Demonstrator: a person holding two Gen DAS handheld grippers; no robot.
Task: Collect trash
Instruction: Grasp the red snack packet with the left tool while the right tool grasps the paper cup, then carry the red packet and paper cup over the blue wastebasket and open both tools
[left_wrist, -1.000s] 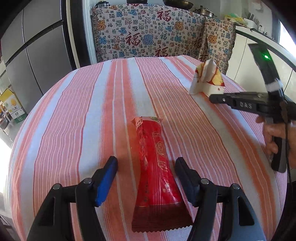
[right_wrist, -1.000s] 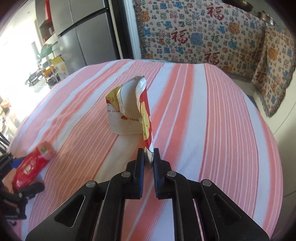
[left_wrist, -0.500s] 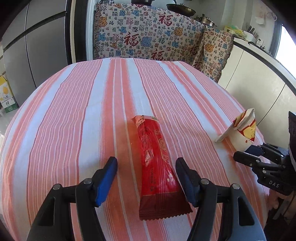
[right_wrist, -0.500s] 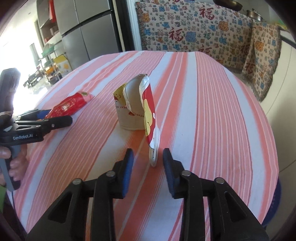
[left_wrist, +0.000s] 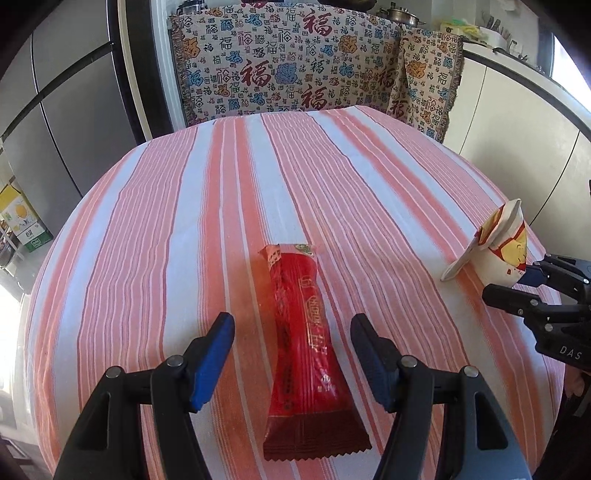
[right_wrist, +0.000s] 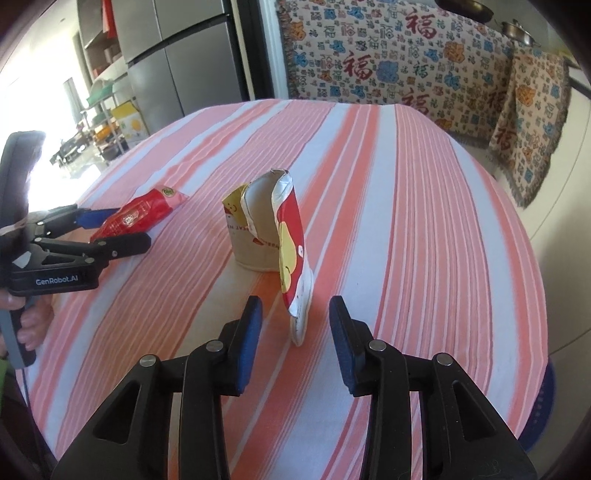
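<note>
1. The left gripper (left_wrist: 291, 336) has its jaws spread apart, straddling a red snack wrapper (left_wrist: 304, 332) that lies flat on the striped tablecloth (left_wrist: 184, 229).
2. The right gripper (right_wrist: 295, 321) is released too, its fingers either side of the peeled lid of a torn paper cup (right_wrist: 266, 232), not touching it.
3. The cup stands on the tablecloth, to the right of the wrapper.

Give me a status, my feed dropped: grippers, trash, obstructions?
Left gripper open, jaws astride red wrapper. Right gripper open, jaws flanking torn paper cup's peeled strip. Both pieces on striped tablecloth. Nothing blocking.
</note>
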